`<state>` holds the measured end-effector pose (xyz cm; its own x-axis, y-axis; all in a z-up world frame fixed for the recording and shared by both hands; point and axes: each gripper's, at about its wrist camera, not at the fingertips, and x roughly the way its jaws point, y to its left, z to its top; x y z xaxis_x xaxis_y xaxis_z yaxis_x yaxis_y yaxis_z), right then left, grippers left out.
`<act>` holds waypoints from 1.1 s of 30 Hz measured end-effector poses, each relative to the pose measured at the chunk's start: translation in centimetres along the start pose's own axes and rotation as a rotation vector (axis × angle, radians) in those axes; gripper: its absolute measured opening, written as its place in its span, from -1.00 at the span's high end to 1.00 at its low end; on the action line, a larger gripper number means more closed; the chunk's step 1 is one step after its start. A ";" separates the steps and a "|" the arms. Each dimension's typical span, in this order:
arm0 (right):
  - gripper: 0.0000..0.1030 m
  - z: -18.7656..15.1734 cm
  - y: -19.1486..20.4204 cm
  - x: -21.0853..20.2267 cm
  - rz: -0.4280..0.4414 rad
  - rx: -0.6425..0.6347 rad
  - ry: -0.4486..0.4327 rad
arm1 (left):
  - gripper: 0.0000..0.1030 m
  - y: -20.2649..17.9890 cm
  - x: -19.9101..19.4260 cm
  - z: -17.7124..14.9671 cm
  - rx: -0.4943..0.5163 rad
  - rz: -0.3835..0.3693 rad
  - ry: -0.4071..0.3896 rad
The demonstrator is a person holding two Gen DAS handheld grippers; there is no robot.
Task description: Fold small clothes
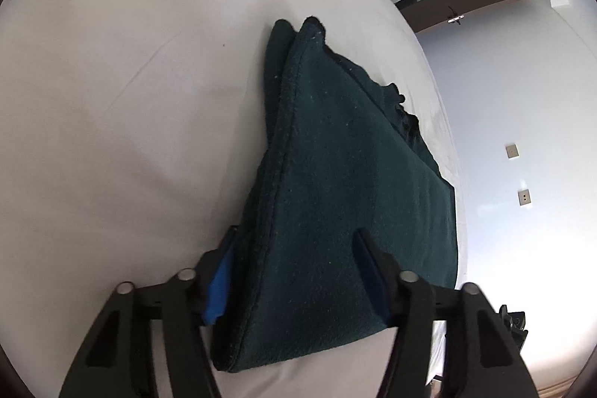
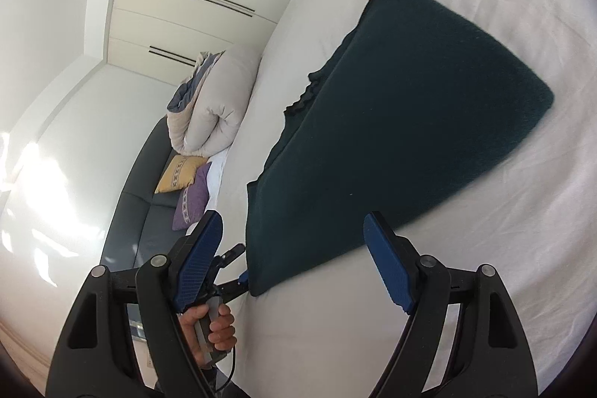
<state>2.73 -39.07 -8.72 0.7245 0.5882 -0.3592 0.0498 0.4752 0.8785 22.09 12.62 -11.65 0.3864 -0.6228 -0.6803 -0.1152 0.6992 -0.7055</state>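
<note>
Your dark green cloth (image 2: 403, 122) lies folded on the white bed (image 2: 429, 304), at about 12 o'clock from both tongs. Your left tongs (image 1: 294, 271) are wide open around its near corner, likely ready to pinch it for another fold. Your right tongs (image 2: 294, 260) hang wide open just beside it, holding nothing.

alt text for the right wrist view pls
A folded dark green garment lies on a white bed sheet, with the open right gripper hovering just short of its near edge, jaws spread and empty. Left of the bed, cushions sit on a dark sofa.
</note>
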 end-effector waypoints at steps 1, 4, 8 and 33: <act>-0.52 0.1 0.3 0.6 0.004 -0.003 0.010 | 0.22 0.2 0.1 0.1 -0.009 0.004 0.015; -0.52 -0.2 1.0 0.0 0.007 -0.018 0.042 | 0.52 1.1 0.3 0.2 -0.055 -0.021 0.054; -0.52 0.0 3.1 2.5 0.015 -0.059 0.102 | 0.75 1.8 0.5 -0.1 -0.105 -0.074 0.088; -0.52 7.6 -0.6 16.7 0.185 0.160 0.284 | 0.81 -15.3 2.5 -1.3 0.183 -0.175 0.041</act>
<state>20.00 -34.50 -12.82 0.5125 0.8234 -0.2437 0.0590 0.2493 0.9666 23.65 -0.13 -2.83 0.3481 -0.7511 -0.5609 0.1194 0.6290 -0.7682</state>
